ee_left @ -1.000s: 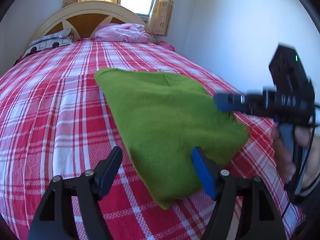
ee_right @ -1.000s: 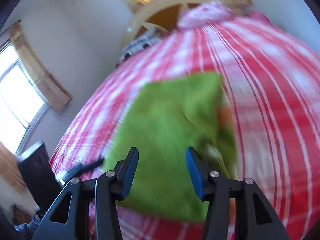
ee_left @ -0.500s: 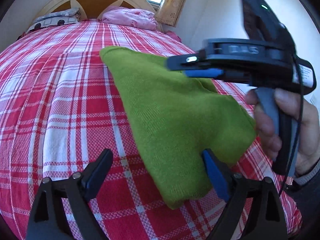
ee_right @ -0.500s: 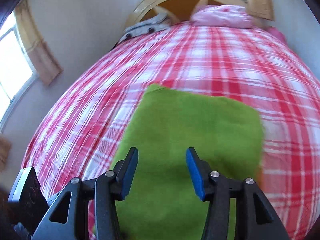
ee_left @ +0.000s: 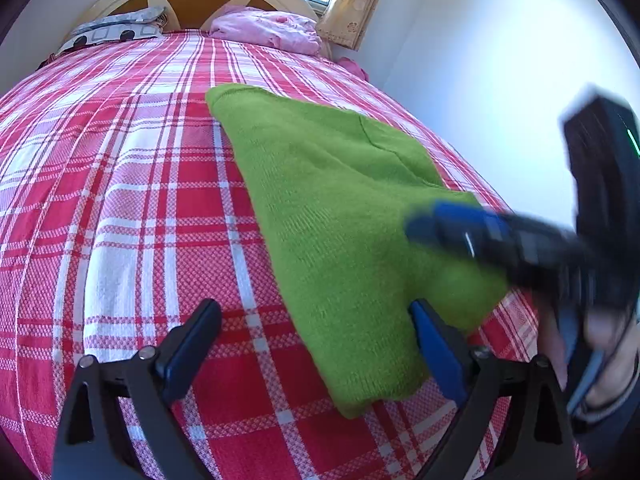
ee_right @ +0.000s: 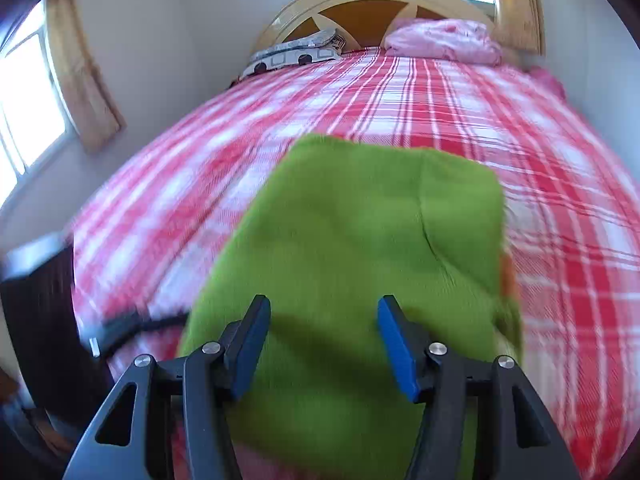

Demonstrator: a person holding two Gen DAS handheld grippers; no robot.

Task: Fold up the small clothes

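A green knit garment (ee_left: 340, 216) lies folded flat on the red-and-white plaid bed; it also shows in the right wrist view (ee_right: 360, 248). My left gripper (ee_left: 316, 344) is open and empty, low over the garment's near left edge. My right gripper (ee_right: 324, 344) is open and empty just above the garment's near part. In the left wrist view the right gripper (ee_left: 452, 228) shows blurred over the garment's right side, with a hand on its handle.
The plaid bedspread (ee_left: 120, 208) covers the whole bed. A pink bundle (ee_left: 268, 32) and a patterned pillow (ee_left: 112, 32) lie by the headboard (ee_right: 368, 4). A white wall runs along the right side. A dark object (ee_right: 36, 320) stands at the left of the bed.
The right gripper has swung from above the garment's middle back down to its right side. The view of the right wrist has turned toward the headboard. The garment has not moved.
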